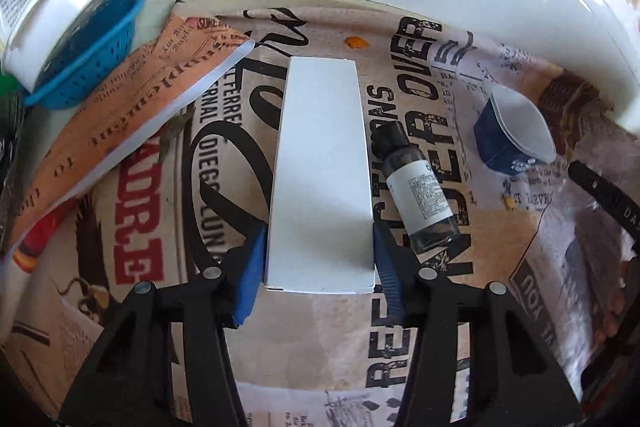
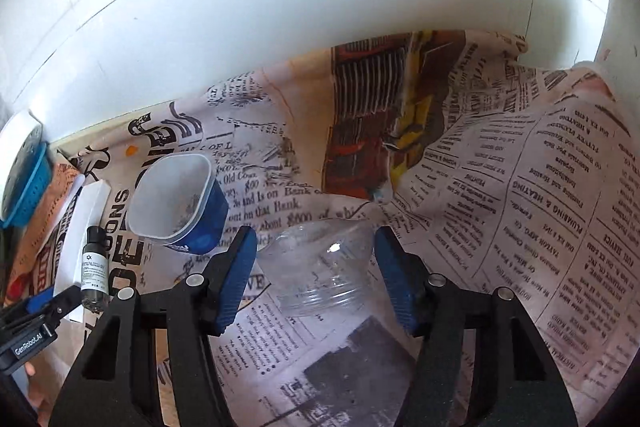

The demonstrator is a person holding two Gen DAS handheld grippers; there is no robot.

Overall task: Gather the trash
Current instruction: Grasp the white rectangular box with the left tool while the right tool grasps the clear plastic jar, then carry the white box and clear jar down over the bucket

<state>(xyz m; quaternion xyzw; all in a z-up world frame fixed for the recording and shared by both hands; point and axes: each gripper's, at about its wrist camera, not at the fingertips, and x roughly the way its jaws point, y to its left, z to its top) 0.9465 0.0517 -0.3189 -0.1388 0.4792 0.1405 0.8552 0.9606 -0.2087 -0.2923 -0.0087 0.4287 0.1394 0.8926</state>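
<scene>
Left claw (image 1: 320,259) clamps white box (image 1: 320,167) | right claw (image 2: 316,267) straddles clear cup (image 2: 320,267), contact unclear

Bright daylight, overexposed white wall (image 2: 280,7), fisheye bending and dark vignetted corners, mild blur

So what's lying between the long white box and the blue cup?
A small dark bottle with a white label lies on its side between the white box and the blue cup. It shows best in the left wrist view.
</scene>
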